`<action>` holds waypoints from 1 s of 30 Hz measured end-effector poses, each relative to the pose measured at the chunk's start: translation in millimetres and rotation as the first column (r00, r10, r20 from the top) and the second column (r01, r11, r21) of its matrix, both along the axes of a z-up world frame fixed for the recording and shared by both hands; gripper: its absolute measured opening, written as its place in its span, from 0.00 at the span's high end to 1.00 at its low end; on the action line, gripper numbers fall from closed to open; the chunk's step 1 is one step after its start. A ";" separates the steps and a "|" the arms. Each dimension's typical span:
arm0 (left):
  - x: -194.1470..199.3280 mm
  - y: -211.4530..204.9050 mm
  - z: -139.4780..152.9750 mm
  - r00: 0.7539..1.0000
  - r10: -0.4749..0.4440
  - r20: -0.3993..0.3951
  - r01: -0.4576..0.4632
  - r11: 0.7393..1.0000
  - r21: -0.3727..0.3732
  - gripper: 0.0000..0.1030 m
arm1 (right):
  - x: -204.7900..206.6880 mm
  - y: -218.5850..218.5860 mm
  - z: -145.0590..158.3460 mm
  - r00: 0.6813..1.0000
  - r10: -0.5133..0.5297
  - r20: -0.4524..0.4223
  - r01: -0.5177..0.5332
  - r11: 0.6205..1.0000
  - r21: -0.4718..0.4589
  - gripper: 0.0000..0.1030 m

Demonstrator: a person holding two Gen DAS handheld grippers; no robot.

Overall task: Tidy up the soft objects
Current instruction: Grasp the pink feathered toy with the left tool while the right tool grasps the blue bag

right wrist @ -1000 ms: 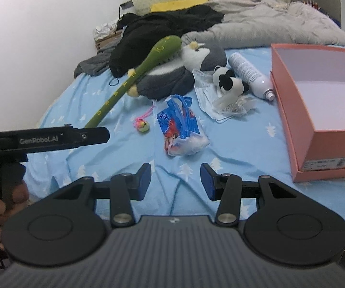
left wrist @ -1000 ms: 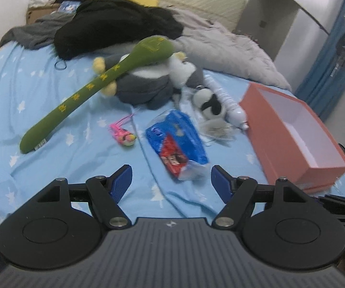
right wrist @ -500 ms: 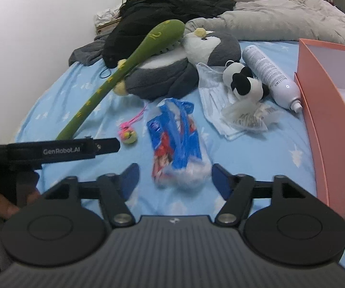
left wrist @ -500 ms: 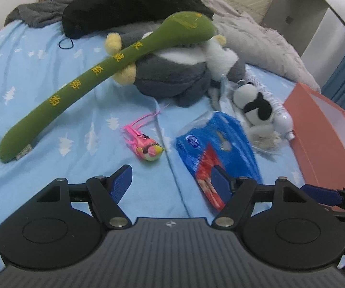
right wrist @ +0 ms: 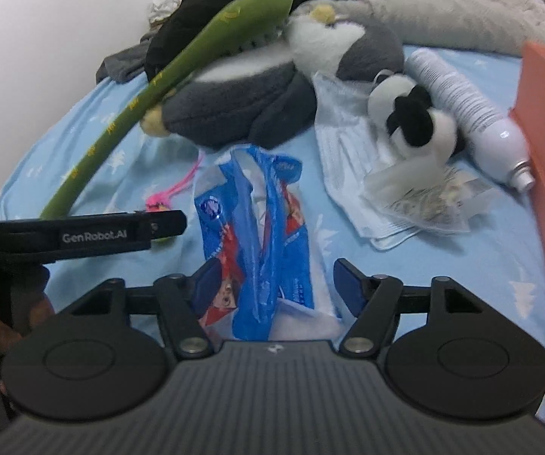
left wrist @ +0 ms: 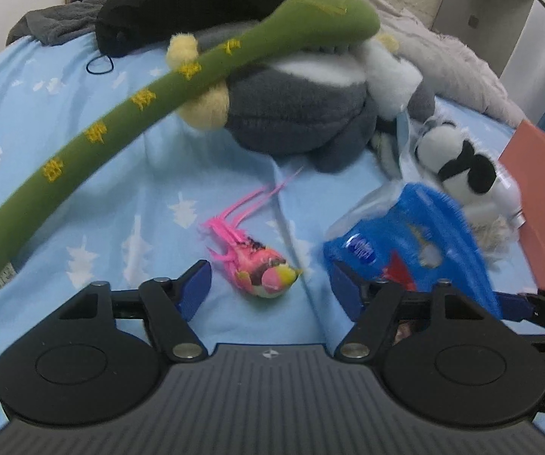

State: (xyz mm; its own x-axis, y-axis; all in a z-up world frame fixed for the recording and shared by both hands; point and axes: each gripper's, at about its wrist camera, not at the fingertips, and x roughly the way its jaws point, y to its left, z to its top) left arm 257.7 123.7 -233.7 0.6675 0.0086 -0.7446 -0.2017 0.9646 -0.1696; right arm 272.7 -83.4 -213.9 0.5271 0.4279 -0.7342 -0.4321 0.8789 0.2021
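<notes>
Between the closing right tongs (right wrist: 268,284) lies the blue packet (right wrist: 257,242).

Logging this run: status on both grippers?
Left gripper closing around small pink bird toy. Right gripper closing around crinkly blue plastic pack. Neither gripped. Nothing blocking.

Glossy plastic packet (right wrist: 257,227); fuzzy plush penguin (left wrist: 303,113)

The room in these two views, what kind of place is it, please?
Most likely a bedroom: everything lies on a bed with a blue tree-print sheet, a rumpled grey blanket sits at its far end, and soft toys such as the grey plush penguin rest on it.
</notes>
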 end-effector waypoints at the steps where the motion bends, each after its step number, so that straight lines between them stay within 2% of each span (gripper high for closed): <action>1: 1.0 0.0 -3.6 1.000 0.003 -0.008 -0.003 1.000 0.003 0.35 | 1.7 2.2 -3.3 1.000 0.005 -0.006 -0.005 1.000 -0.002 0.37; 3: 1.1 0.4 -6.2 1.000 0.013 0.003 -0.013 1.000 0.011 0.36 | 4.4 6.7 -8.4 1.000 0.016 -0.003 -0.016 1.000 -0.014 0.36; 7: 4.8 1.0 -7.3 0.999 0.032 0.019 -0.032 0.999 0.017 0.48 | 7.7 10.6 -11.8 1.000 0.019 0.006 -0.018 1.000 -0.017 0.37; 8: 5.8 1.5 -7.1 0.999 0.035 0.022 -0.035 0.999 0.014 0.54 | 8.7 10.6 -12.4 1.000 0.015 0.006 -0.014 1.000 -0.014 0.40; 10: 6.7 3.0 -6.3 0.999 0.035 0.026 -0.034 0.999 -0.011 0.58 | 9.8 11.1 -12.6 1.000 0.013 0.011 -0.013 1.000 -0.017 0.46; 12: 6.1 4.0 -5.2 0.999 0.035 0.026 -0.034 0.999 -0.026 0.59 | 10.3 10.8 -11.4 1.000 0.013 0.013 -0.012 1.000 -0.019 0.61; 15: 1.5 1.6 -0.4 0.999 0.034 0.031 -0.034 0.999 -0.016 0.61 | 9.2 11.1 -7.7 1.000 0.017 0.021 -0.016 0.999 -0.033 0.70; 20: -12.1 -1.9 12.6 0.998 0.034 0.045 -0.033 0.999 -0.026 0.61 | -0.3 6.3 2.5 0.999 0.001 0.035 0.000 0.999 -0.041 0.72; 30: -51.1 -22.9 57.5 0.994 -0.010 0.111 0.011 1.000 -0.008 0.61 | -35.9 -18.5 35.9 0.994 -0.073 0.085 0.076 0.997 -0.024 0.72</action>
State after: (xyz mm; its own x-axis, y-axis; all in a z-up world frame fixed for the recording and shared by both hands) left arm 206.6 100.7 -176.2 0.7461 -0.0054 -0.6658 -0.1706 0.9650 -0.1991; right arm 236.8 -101.9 -177.9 0.6170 0.3655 -0.6969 -0.3796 0.9140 0.1433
